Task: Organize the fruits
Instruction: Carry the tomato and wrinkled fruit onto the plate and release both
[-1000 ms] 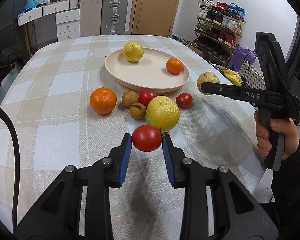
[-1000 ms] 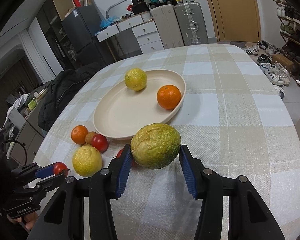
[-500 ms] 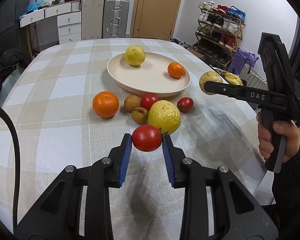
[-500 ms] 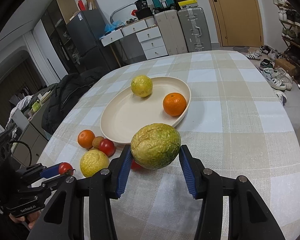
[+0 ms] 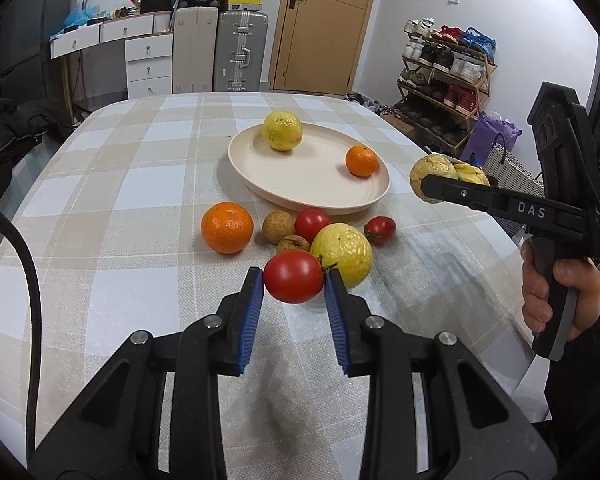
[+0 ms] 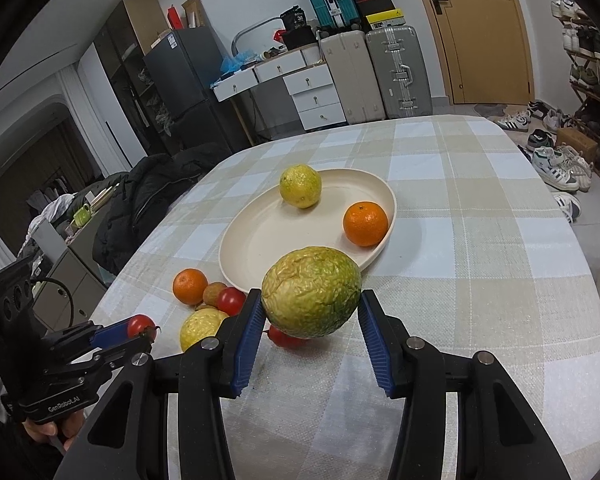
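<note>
Two close wrist fisheyes angled down over one shared plate [image 5: 260, 184], from opposite sides.

The plate [image 5: 256, 178] sits mid-frame on the table [image 5: 100, 208] with a lemon [image 5: 282, 130] at its back and a mandarin [image 5: 362, 161] at right. Below the plate lies a fruit cluster — orange [image 5: 227, 227] leftmost, tomatoes [image 5: 312, 224] in the middle, suitcases [image 5: 242, 51] along the top.

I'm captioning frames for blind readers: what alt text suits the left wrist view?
The left tool grips a round red tomato above a checked tablecloth. Beyond lie loose fruits and a cream plate holding a yellow citrus and small orange.
</note>
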`<state>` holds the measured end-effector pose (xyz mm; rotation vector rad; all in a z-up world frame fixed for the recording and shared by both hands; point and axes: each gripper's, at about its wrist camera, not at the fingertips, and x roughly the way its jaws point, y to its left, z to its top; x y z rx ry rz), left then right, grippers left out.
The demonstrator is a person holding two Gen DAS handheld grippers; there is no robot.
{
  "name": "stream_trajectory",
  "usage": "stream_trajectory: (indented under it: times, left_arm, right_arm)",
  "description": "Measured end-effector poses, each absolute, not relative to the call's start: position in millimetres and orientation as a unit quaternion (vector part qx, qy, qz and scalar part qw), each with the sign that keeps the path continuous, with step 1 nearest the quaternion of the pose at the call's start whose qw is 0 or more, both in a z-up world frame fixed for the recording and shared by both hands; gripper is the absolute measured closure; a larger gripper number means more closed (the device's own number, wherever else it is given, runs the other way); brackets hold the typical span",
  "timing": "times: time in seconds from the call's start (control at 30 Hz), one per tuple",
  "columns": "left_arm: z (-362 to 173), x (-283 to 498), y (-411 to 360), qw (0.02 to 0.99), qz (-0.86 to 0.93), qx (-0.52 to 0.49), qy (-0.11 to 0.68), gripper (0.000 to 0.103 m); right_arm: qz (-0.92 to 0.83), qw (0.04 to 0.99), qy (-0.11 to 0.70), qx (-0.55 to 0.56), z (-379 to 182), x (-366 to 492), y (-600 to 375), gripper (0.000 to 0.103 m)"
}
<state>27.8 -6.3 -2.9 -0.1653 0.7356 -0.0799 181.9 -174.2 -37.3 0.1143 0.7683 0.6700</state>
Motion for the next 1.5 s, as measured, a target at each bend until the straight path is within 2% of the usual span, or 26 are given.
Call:
stream_trajectory:
  times: [0.83,1.5]
  left_arm:
    - [9,45,3,0.94,-0.021,-0.083,0.331,0.074]
    - [18,100,-5,0.945,-0.021,-0.074,0.318,0.074]
  right_arm:
    - [0.337,0.87,0.357,0.047,-34,174,-162,0.054]
    - [0.339,0.872,0.349,0.054,-26,190,-153,0.054]
